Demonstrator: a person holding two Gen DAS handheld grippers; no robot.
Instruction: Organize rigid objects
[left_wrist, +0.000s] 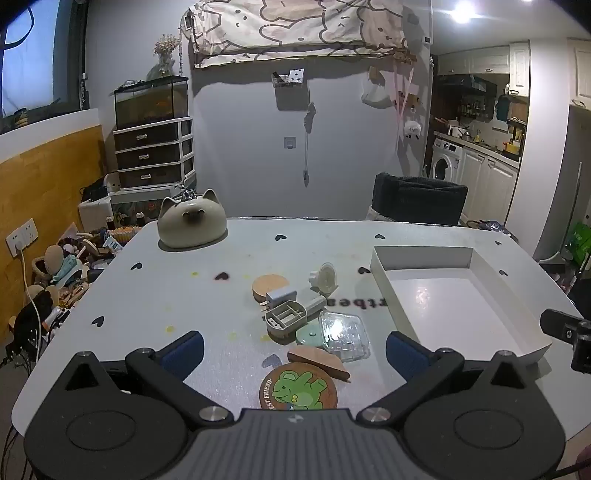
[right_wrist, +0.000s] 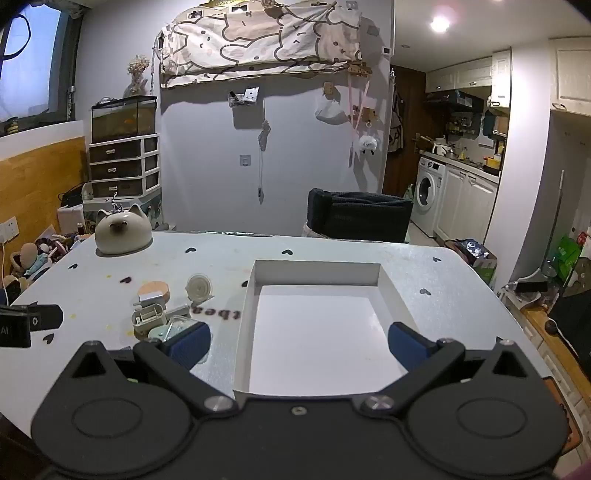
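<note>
PROGRESS: none sorted | box (right_wrist: 317, 325) empty, on counter (left_wrist: 147, 295) | pile (left_wrist: 295, 317) left of box, untouched | left gripper (left_wrist: 295, 347) jaws open, empty | right gripper (right_wrist: 299, 341) jaws open, over box

**Small rigid items heaped beside the white tray**

The white tray (left_wrist: 384, 258), shallow and rectangular, lies flat with nothing in it. All else is placed from it. Just to its left sits a clear plastic case (left_wrist: 344, 334), touching a grey open holder (left_wrist: 286, 318). Beyond these, a white charger plug (left_wrist: 280, 296) leans on a round cork disc (left_wrist: 269, 285), with a white round piece (left_wrist: 327, 276) standing on edge nearer the tray. Nearest the camera lie a wooden half-round (left_wrist: 317, 360) and a frog coaster (left_wrist: 298, 386).
</note>
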